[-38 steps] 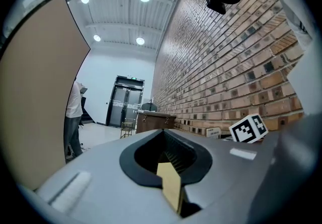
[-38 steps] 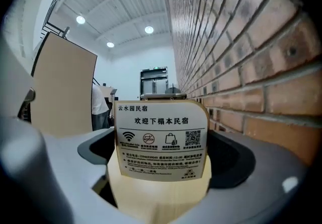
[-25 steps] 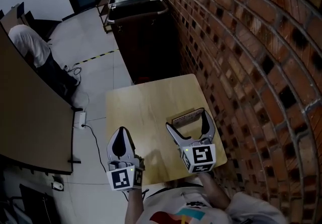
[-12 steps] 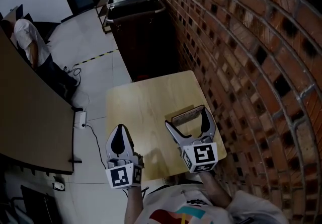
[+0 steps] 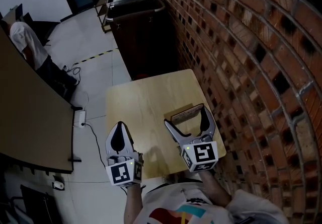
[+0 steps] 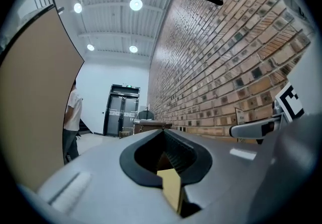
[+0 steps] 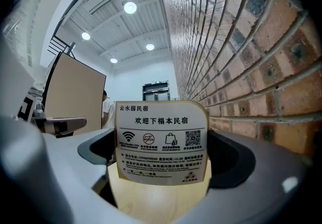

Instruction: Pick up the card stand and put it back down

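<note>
The card stand (image 5: 186, 114) is a wooden-based stand holding a white printed card, upright on the wooden table (image 5: 146, 102) near its right edge. My right gripper (image 5: 187, 119) is open, one finger at each end of the stand; I cannot tell whether they touch it. In the right gripper view the card stand (image 7: 161, 140) fills the middle, standing between the wide-apart jaws of the right gripper (image 7: 163, 170). My left gripper (image 5: 119, 128) is shut and empty over the table's front left corner. The left gripper (image 6: 164, 135) shows its jaws together.
A brick wall (image 5: 241, 47) runs close along the table's right side. A dark cabinet (image 5: 143, 31) stands beyond the table's far edge. On the floor at the left lie a power strip (image 5: 80, 119) and cables beside a large brown panel (image 5: 30, 117). A person (image 5: 27, 42) is at the far left.
The head view has shifted slightly. Both grippers and the card stand keep their places.
</note>
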{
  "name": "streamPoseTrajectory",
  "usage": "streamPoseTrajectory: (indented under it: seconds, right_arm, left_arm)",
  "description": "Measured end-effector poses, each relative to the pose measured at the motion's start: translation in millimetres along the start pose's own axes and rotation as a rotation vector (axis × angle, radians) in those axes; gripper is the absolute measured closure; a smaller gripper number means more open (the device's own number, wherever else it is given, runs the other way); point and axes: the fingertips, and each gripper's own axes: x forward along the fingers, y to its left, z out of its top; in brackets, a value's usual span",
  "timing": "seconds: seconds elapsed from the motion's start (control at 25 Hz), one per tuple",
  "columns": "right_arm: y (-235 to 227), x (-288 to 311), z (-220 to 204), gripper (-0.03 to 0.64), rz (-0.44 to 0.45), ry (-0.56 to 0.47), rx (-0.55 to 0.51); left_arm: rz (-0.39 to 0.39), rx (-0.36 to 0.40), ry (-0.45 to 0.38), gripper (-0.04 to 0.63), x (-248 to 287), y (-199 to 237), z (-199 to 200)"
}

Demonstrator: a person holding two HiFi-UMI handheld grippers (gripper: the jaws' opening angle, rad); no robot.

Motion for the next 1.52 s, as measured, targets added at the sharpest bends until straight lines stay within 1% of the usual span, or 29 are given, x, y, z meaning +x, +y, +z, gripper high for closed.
streamPoseTrajectory:
  seconds: [0.08,0.16,0.32,0.44,0.72,0.92,1.12,1.28,1.4,1.52]
  right_arm:
    - [-0.2,-0.4,1.8,0.072,-0.001,-0.006,-0.003]
    - [0.0,-0.6,3.3,0.072,-0.001,-0.010,-0.010]
    - [-1.5,-2.4,2.5,0.072,-0.004,-0.007,-0.014]
    - [-2.8,-3.2,1.6,0.072,-0.007,-0.001,-0.015]
    - [-7.3,-3.8,-1.0,0.072,-0.016,0.005,-0.018]
    - [-11.1,6.4,-14.0,0.072,-0.015,0.033,-0.015]
    - [-27.2,52.9,-37.7,0.072,-0.033,0.068,-0.040]
    - [-48.7,108.4,-64.1,0.072,-0.064,0.110,-0.079]
    - [-62.9,153.0,-92.3,0.072,-0.079,0.171,-0.104]
    - [-76.6,190.6,-121.5,0.072,-0.092,0.244,-0.097]
  left_arm:
    - [0.003,-0.027,-0.016,0.591,-0.4,1.7,2.0]
    - [0.002,-0.033,-0.025,0.591,-0.7,2.2,3.3]
    - [-0.004,-0.042,-0.010,0.591,0.7,0.0,-0.1]
    - [0.014,-0.059,-0.012,0.591,2.0,0.2,2.2]
    - [0.023,-0.064,-0.009,0.591,2.5,0.7,1.8]
    - [0.021,-0.071,0.002,0.591,2.2,-0.3,-2.2]
    - [0.019,-0.076,0.019,0.591,4.2,-0.8,-11.4]
    - [0.005,-0.074,0.064,0.591,3.5,1.7,-29.0]
    - [0.033,-0.070,0.093,0.591,4.5,12.7,-38.5]
    - [0.073,-0.064,0.112,0.591,5.9,27.9,-45.5]
